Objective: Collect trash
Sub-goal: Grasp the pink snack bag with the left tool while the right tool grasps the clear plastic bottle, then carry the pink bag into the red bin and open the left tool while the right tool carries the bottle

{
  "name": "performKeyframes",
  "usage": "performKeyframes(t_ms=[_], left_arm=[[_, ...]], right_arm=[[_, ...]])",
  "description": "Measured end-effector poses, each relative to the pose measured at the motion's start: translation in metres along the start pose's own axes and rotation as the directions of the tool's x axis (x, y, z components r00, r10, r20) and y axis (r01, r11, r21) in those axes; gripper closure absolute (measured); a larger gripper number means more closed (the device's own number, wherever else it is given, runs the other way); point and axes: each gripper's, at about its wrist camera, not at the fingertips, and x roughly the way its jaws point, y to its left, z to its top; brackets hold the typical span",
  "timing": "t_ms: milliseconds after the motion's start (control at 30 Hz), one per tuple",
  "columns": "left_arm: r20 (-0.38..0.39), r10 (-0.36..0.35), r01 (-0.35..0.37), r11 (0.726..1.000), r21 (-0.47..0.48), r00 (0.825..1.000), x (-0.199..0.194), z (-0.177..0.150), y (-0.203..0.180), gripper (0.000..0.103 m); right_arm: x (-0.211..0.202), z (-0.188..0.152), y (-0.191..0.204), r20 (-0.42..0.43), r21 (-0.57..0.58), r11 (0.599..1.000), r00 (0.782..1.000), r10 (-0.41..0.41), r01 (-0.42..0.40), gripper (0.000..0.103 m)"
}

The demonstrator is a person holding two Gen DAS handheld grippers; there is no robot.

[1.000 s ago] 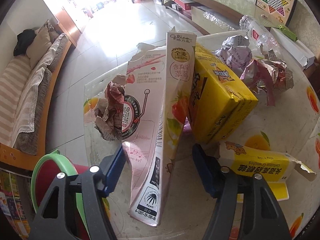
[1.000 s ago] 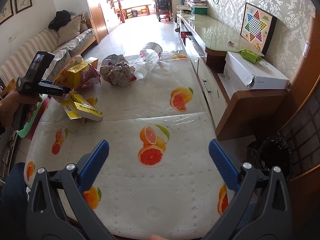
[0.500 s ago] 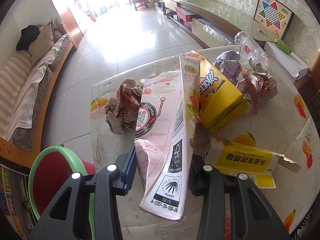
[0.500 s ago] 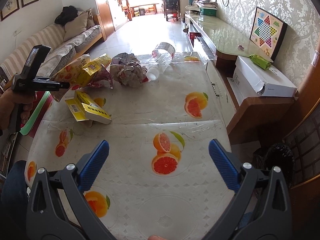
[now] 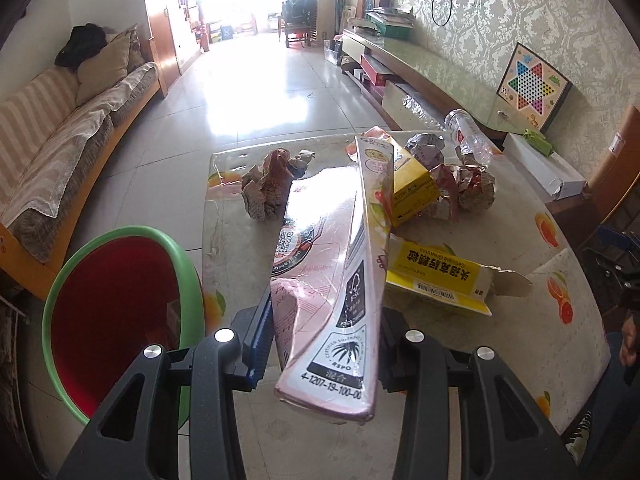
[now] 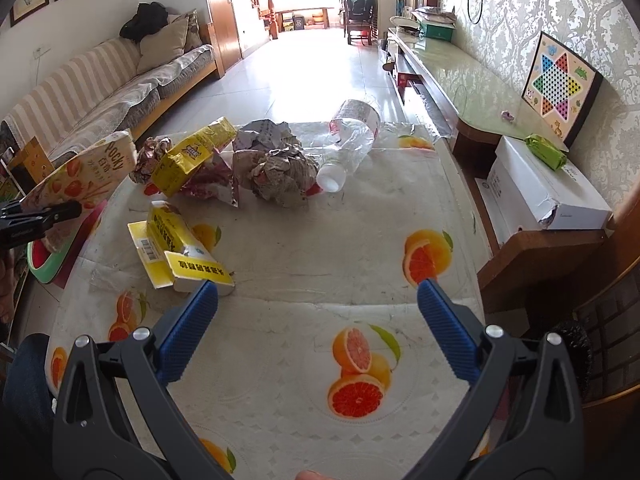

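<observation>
Left wrist view: the left gripper (image 5: 324,340) clamps a flattened pink snack box (image 5: 332,280) near its lower end, blue pads pressing both faces; the jaws have just been closing on it. The box slants up and away from the camera, raised above the table (image 5: 520,360). Beside the table's left edge, on the floor, stands a green-rimmed red bin (image 5: 116,312). On the fruit-print cloth beyond the box lie a crumpled wrapper (image 5: 272,188), a yellow box (image 5: 412,188), a paper ball (image 5: 468,188), a clear bottle (image 5: 468,136) and a torn yellow carton (image 5: 440,276).

Right wrist view: the right gripper (image 6: 318,316) hangs over the near part of the table (image 6: 280,420) with its jaws wide apart and nothing between them. The carton (image 6: 180,248) lies just beyond its left pad. The pink box (image 6: 84,176) shows at the left edge, held in the left gripper (image 6: 44,216) past the table's edge, over the bin (image 6: 48,260). The remaining trash sits clustered at the table's far left, the bottle (image 6: 352,140) lying on its side.
</observation>
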Motion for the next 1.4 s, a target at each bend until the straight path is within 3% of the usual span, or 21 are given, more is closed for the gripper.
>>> performKeyframes(t_ms=[333,500,700,967,1167,1267,1400], left_arm=[[0.028,-0.039,0.041,0.998,-0.044,0.999,-0.031,-0.039,-0.002,0.065],[0.057,-0.042,0.046,0.996,-0.076,0.998,-0.051,-0.056,0.001,0.065],[0.064,-0.038,0.046,0.992,-0.119,0.997,-0.067,-0.069,0.013,0.065],[0.07,-0.025,0.033,0.993,-0.115,0.997,-0.074,-0.069,0.019,0.065],[0.079,-0.029,0.038,0.994,-0.107,0.996,-0.079,-0.069,0.014,0.065],[0.078,-0.03,0.038,0.994,-0.101,0.996,-0.08,-0.071,0.013,0.065],[0.079,-0.035,0.043,0.994,-0.099,0.996,-0.08,-0.07,0.015,0.065]], right_arm=[[0.057,0.083,-0.031,0.023,0.106,0.993,0.998,-0.063,0.06,0.005],[0.114,0.12,-0.032,-0.037,0.096,0.988,0.993,-0.115,0.118,0.005],[0.169,0.133,-0.037,-0.136,0.15,0.977,0.982,-0.132,0.152,0.005],[0.203,0.145,-0.029,-0.18,0.164,0.971,0.973,-0.142,0.172,0.006],[0.221,0.141,-0.029,-0.227,0.159,0.973,0.965,-0.13,0.168,0.029],[0.219,0.14,-0.026,-0.206,0.118,0.977,0.967,-0.152,0.179,0.043],[0.212,0.136,-0.024,-0.195,0.09,0.983,0.971,-0.14,0.16,0.045]])
